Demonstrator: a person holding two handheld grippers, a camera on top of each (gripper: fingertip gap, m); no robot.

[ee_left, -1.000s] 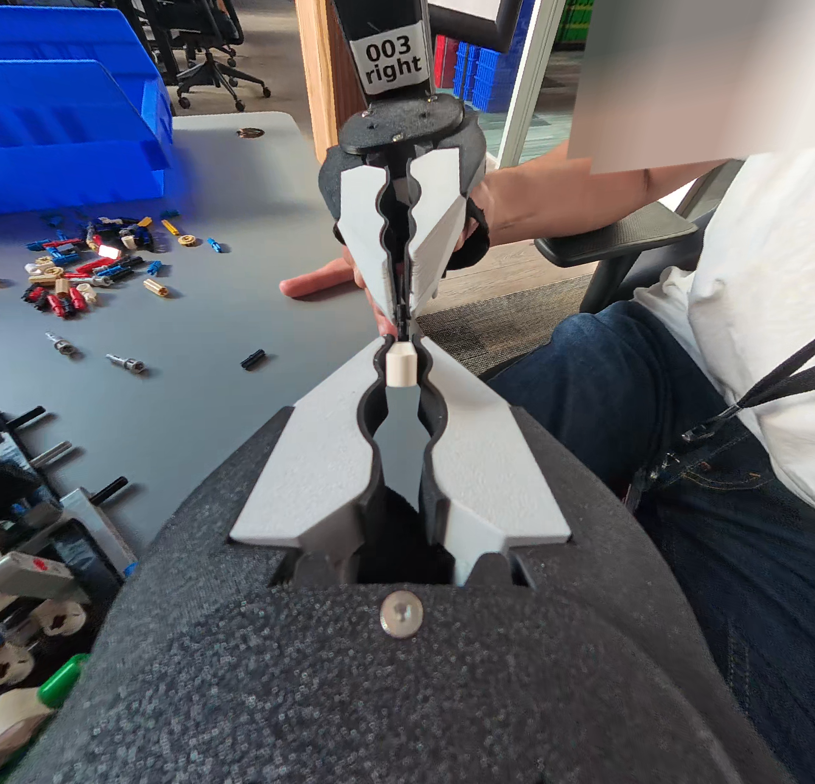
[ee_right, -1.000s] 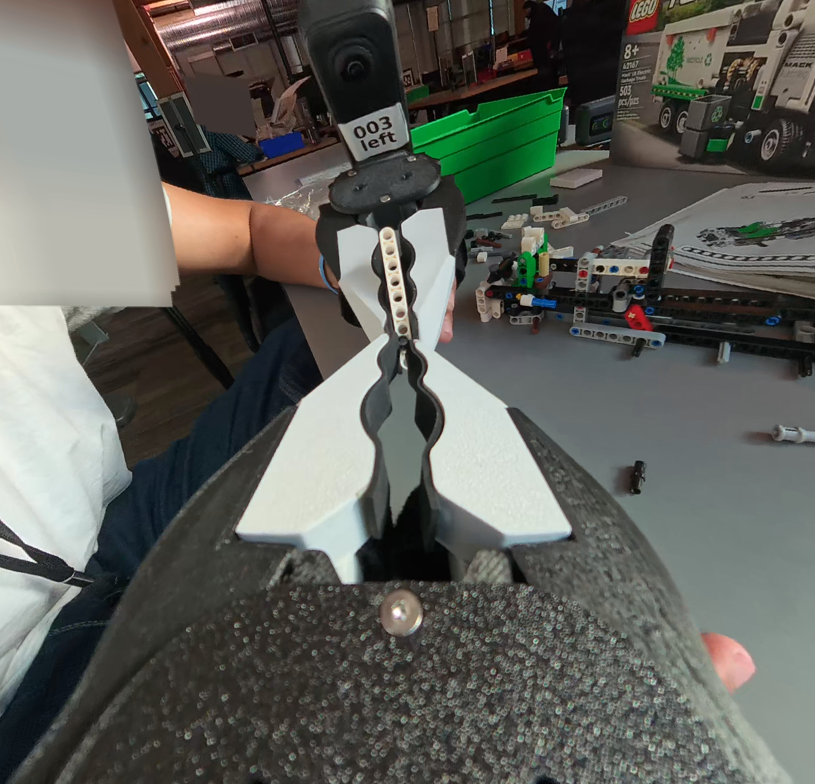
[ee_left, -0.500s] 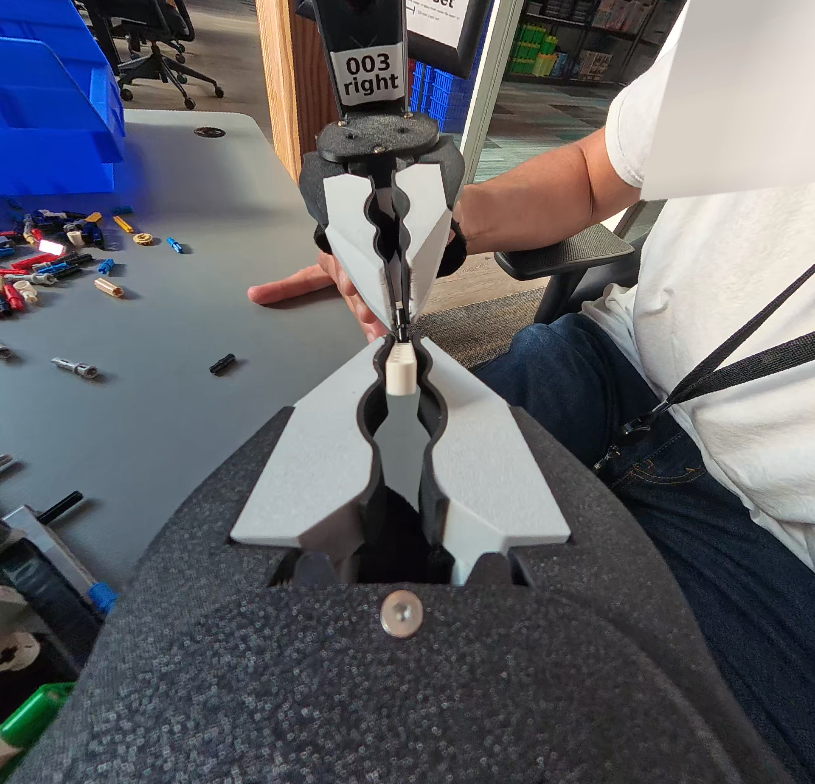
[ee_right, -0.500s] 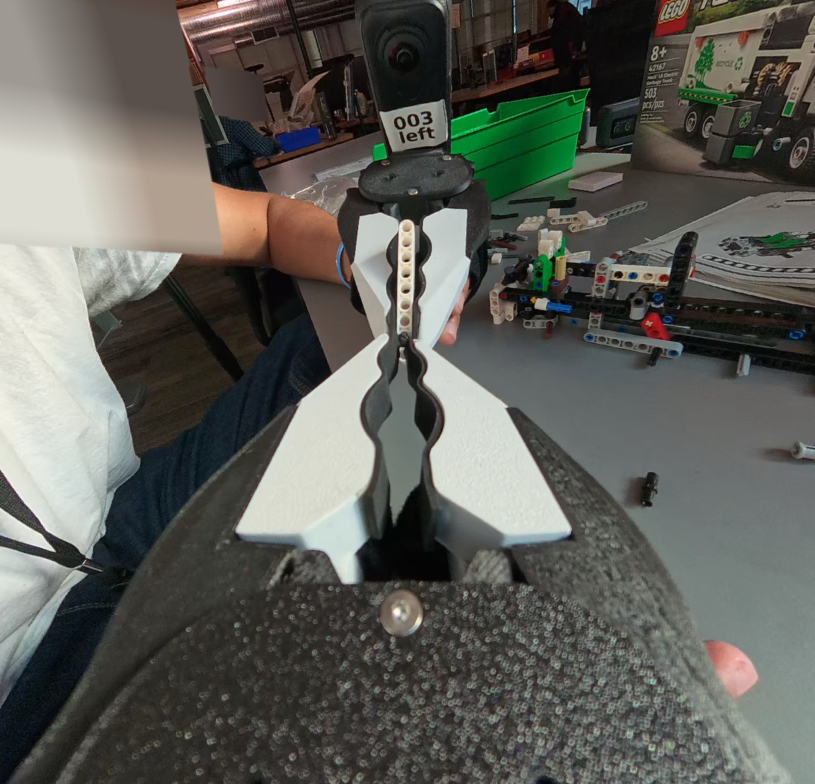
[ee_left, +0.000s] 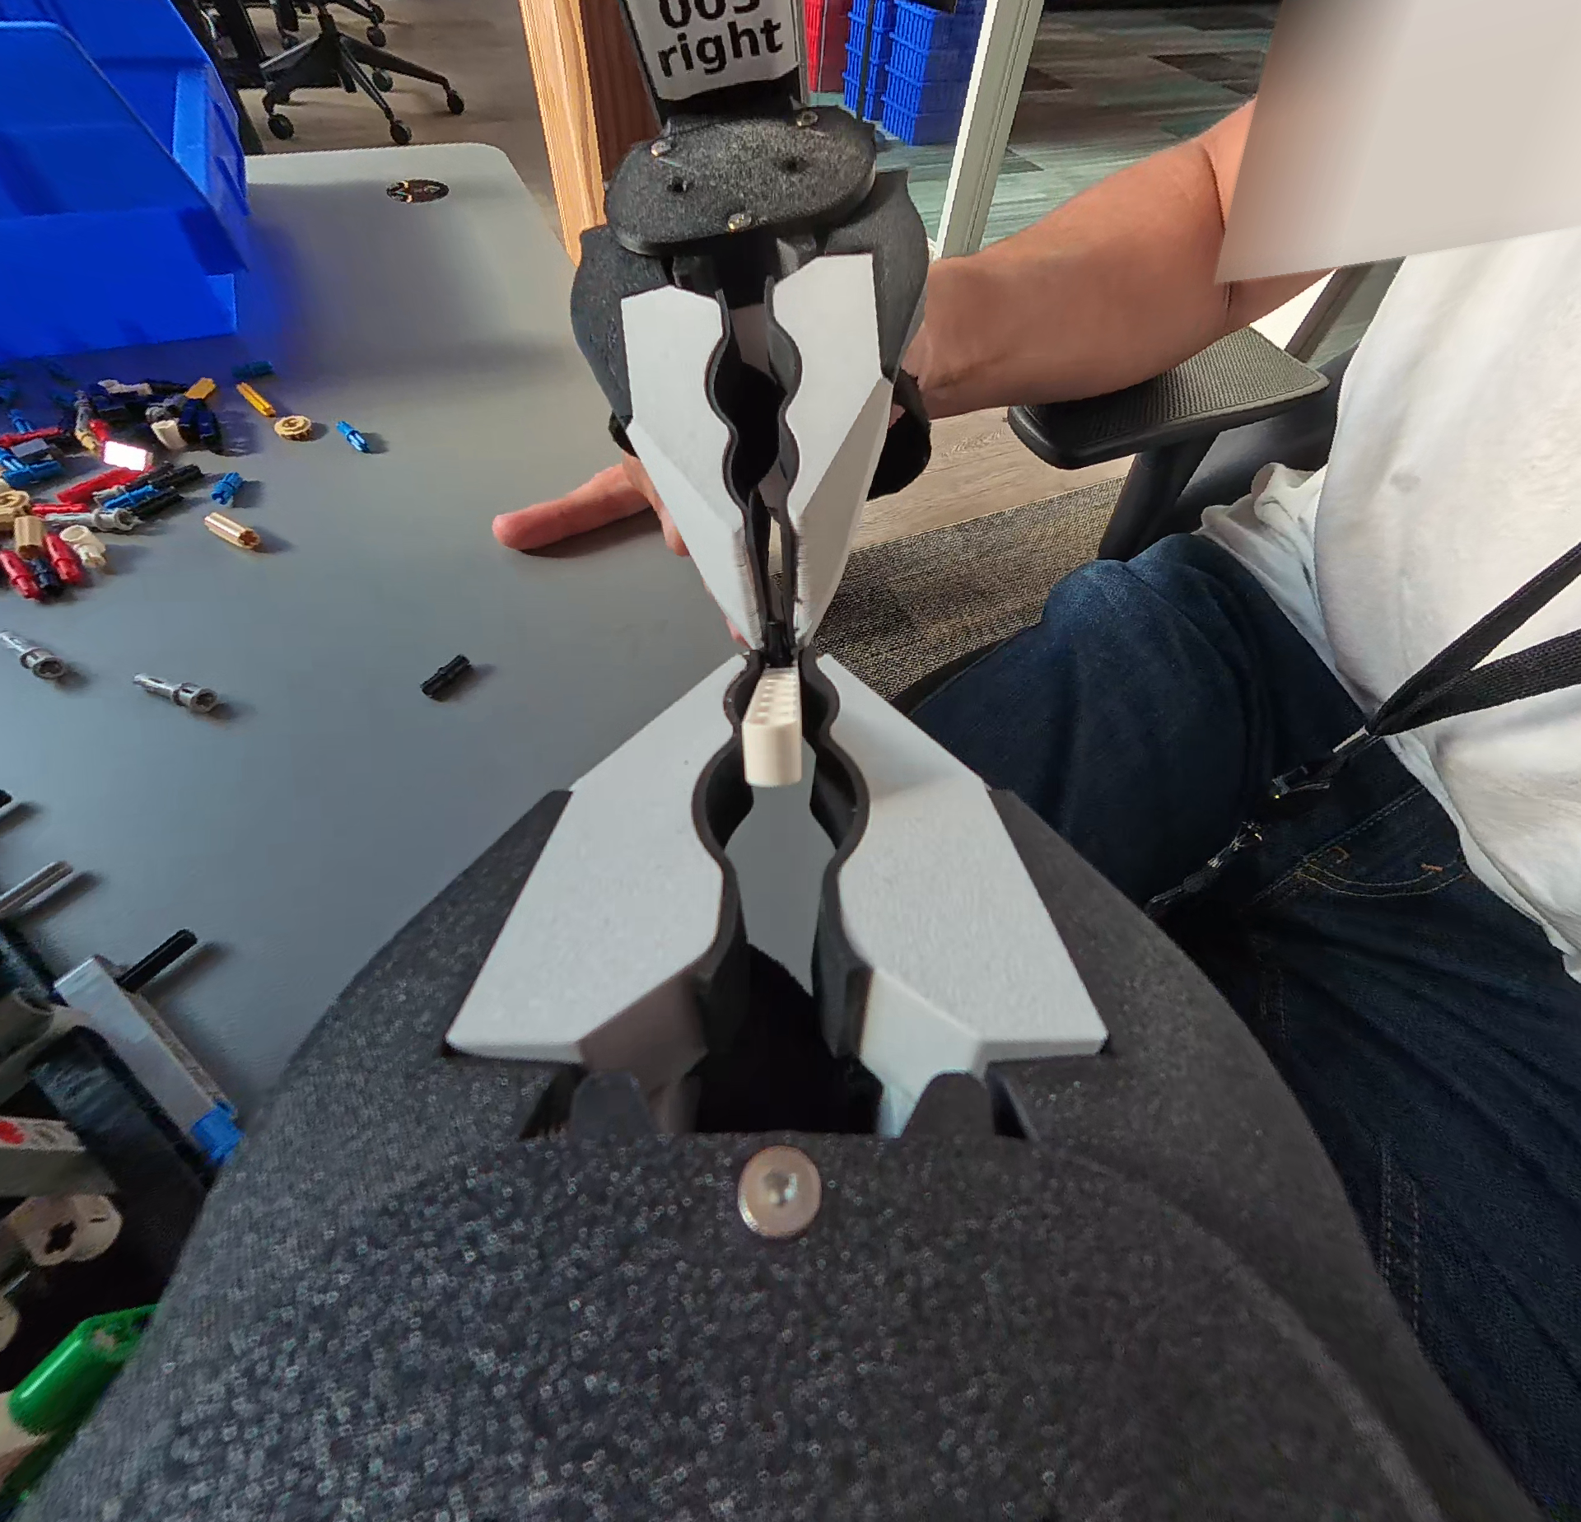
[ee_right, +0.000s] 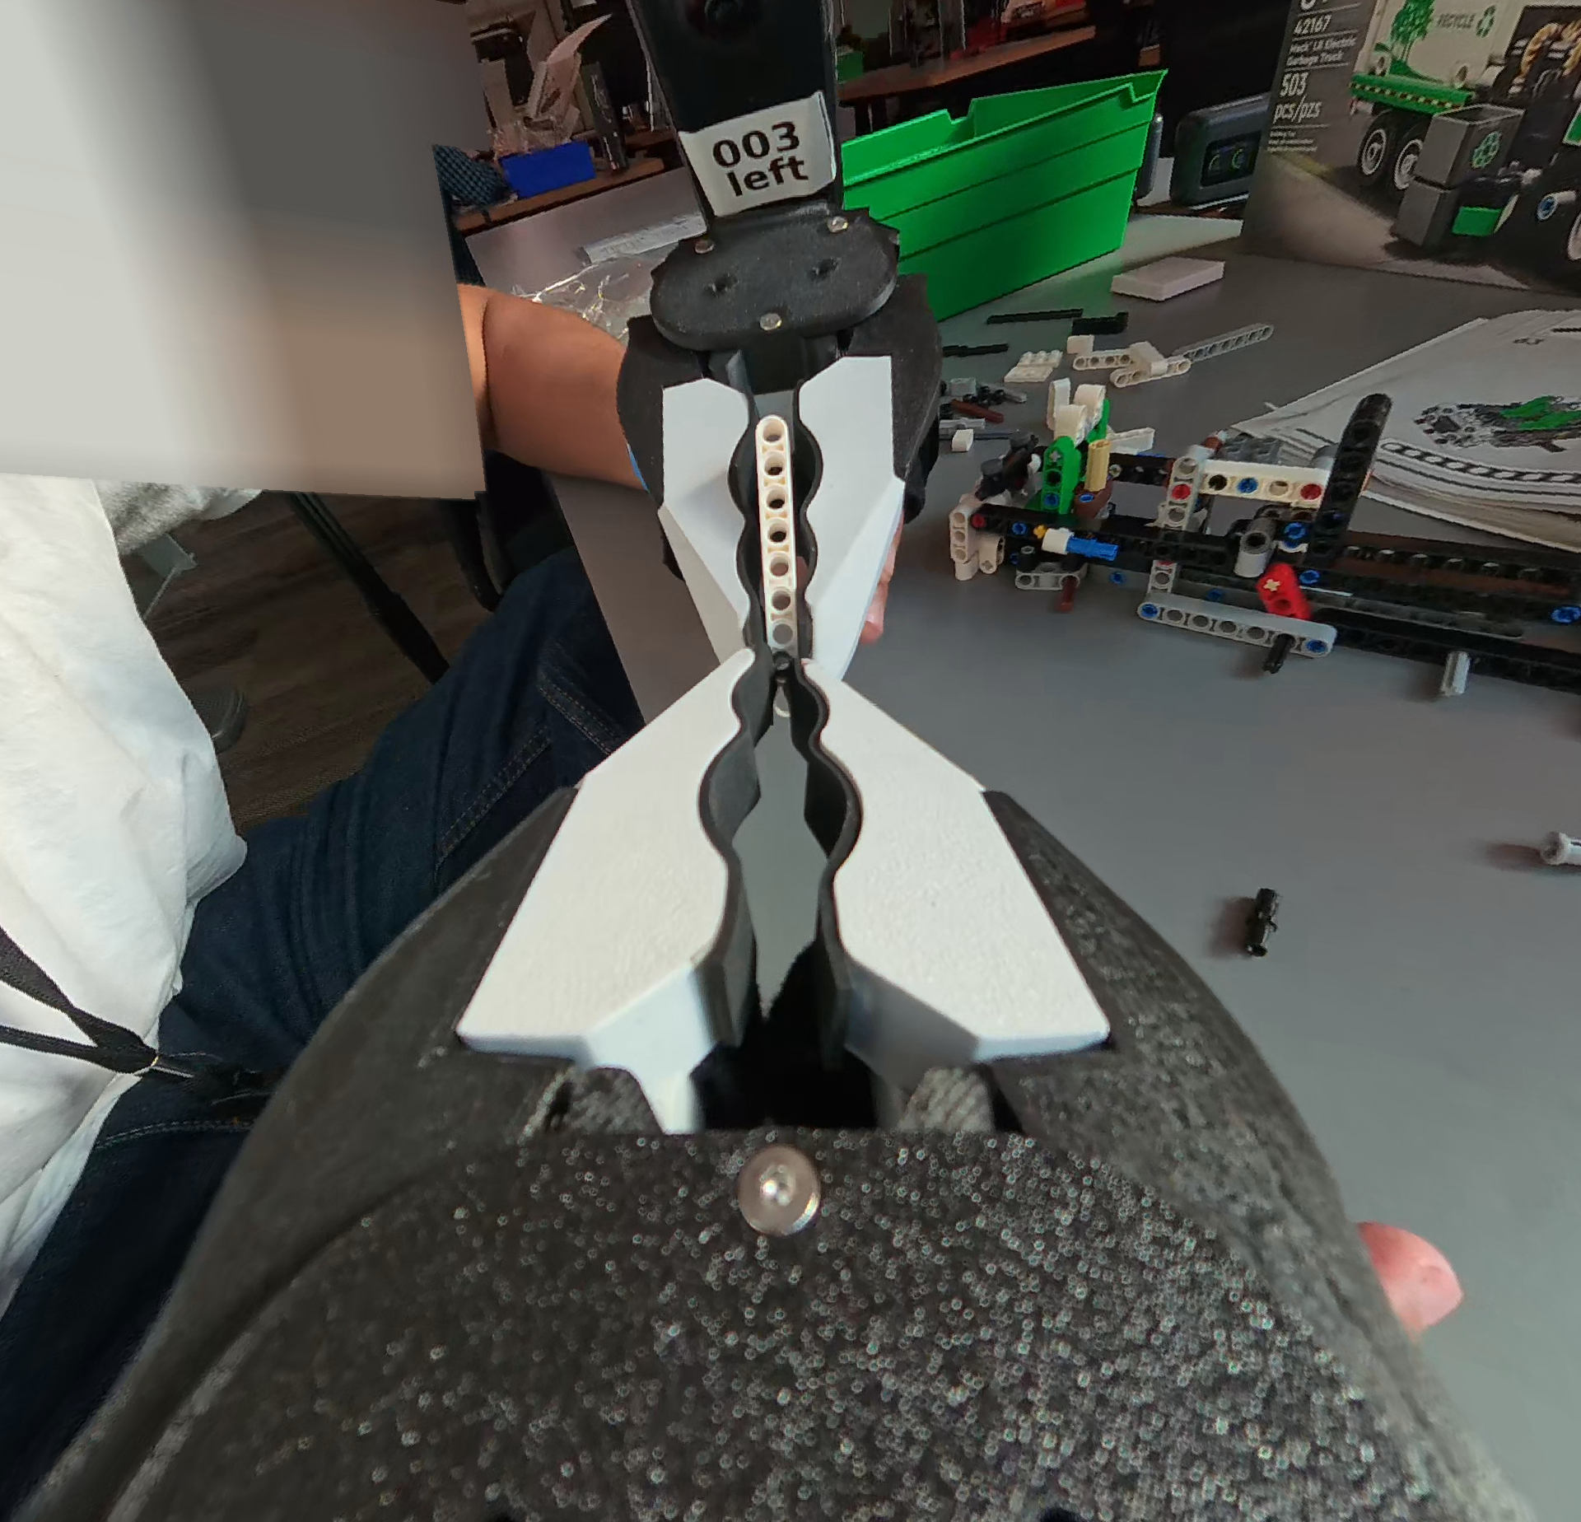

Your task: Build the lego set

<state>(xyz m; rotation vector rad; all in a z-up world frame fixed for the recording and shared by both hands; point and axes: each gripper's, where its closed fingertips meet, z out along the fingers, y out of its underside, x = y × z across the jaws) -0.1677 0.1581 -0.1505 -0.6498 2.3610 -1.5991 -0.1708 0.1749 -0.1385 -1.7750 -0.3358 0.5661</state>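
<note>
My left gripper [ee_left: 774,678] is shut on a white holed beam [ee_left: 772,732], which lies lengthwise between the jaws. My right gripper [ee_left: 775,625] faces it tip to tip, above the table's front edge and the person's lap. It is shut on a small black pin [ee_left: 777,630] that sits at the beam's near end. In the right wrist view the right gripper [ee_right: 780,668] meets the left gripper [ee_right: 780,644], and the beam [ee_right: 777,531] shows its row of holes. How deep the pin sits in the end hole is hidden.
Loose small pieces [ee_left: 111,488] and blue bins [ee_left: 103,197] are at the left of the grey table [ee_left: 359,762]. A partly built chassis [ee_right: 1240,540], an instruction booklet [ee_right: 1497,445], a green bin [ee_right: 1009,180] and the set's box [ee_right: 1437,95] are at the right. A stray black pin [ee_right: 1258,922] lies nearby. Less than 4 cm separates the two grippers' tips.
The two grippers have stayed tip to tip and drawn slightly closer. Both have shifted a little, and the beam now tilts slightly in the left jaws.
</note>
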